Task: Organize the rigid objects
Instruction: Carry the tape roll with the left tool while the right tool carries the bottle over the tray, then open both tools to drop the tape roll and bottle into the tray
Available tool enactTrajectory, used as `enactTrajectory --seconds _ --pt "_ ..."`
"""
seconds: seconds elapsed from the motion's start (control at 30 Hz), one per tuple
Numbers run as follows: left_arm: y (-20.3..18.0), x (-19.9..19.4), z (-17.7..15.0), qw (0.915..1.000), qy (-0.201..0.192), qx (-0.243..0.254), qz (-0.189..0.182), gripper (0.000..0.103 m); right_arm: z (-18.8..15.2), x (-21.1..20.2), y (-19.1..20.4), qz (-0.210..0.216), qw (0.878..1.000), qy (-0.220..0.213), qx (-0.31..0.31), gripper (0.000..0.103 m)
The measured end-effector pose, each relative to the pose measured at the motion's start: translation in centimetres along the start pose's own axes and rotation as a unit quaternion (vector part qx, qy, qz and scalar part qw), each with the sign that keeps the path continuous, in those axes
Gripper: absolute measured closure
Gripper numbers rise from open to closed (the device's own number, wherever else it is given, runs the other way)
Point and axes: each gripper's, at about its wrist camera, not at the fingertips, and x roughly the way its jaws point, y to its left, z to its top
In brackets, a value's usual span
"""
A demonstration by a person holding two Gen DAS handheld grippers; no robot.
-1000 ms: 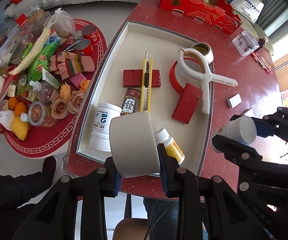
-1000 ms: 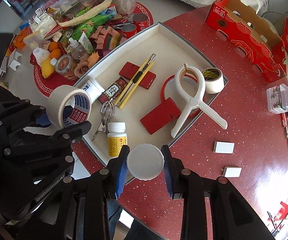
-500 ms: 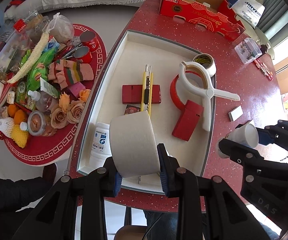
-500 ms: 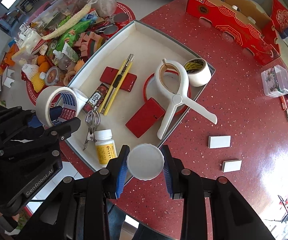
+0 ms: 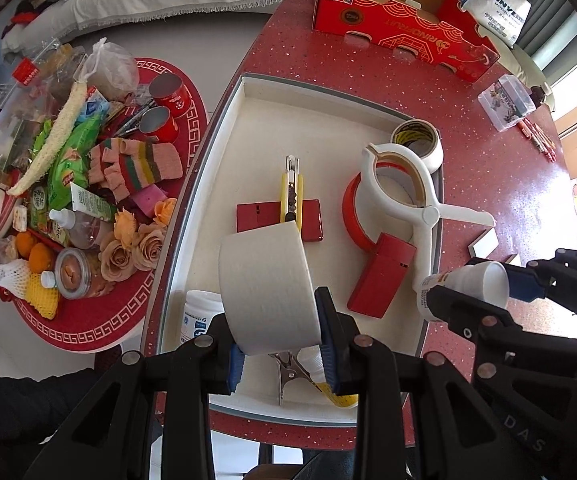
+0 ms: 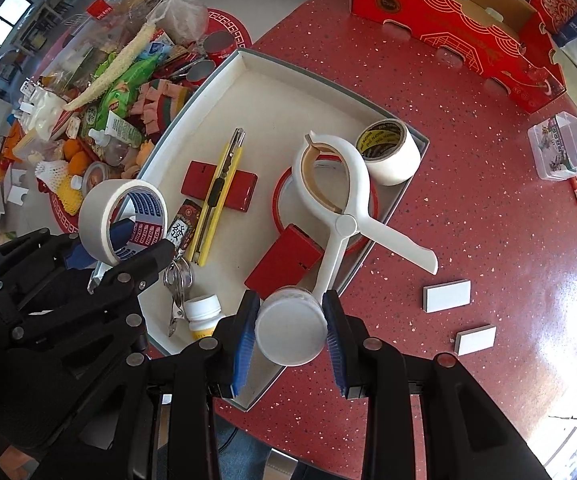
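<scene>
While both grips hold, tray (image 6: pixel 402 196) rim stays close.

White-capped bottle (image 6: pixel 291 330) clamped in right gripper (image 6: pixel 291 334) jaws above tray (image 6: pixel 402 196) edge, left gripper (image 6: pixel 128 246) gripping masking tape roll (image 6: pixel 100 220).

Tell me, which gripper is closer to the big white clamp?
Right. The right gripper, holding a white bottle, is right beside the big white clamp, by its handle end. The left gripper, holding a tape roll, is across the tray.
</scene>
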Motion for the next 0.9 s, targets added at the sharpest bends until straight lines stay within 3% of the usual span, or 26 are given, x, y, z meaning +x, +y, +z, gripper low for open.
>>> enactTrajectory --seconds 0.7,0.9 --pt "0.2 2.0 0.5 0.9996 0.024 -0.005 0.012 0.069 1.1 2.1 -0.8 0.005 1.000 0.021 0.022 0.069" --pt "0.6 2.8 0.6 0.9990 0.035 -0.023 0.014 0.069 1.3 2.7 -0.1 -0.005 1.000 0.026 0.004 0.069"
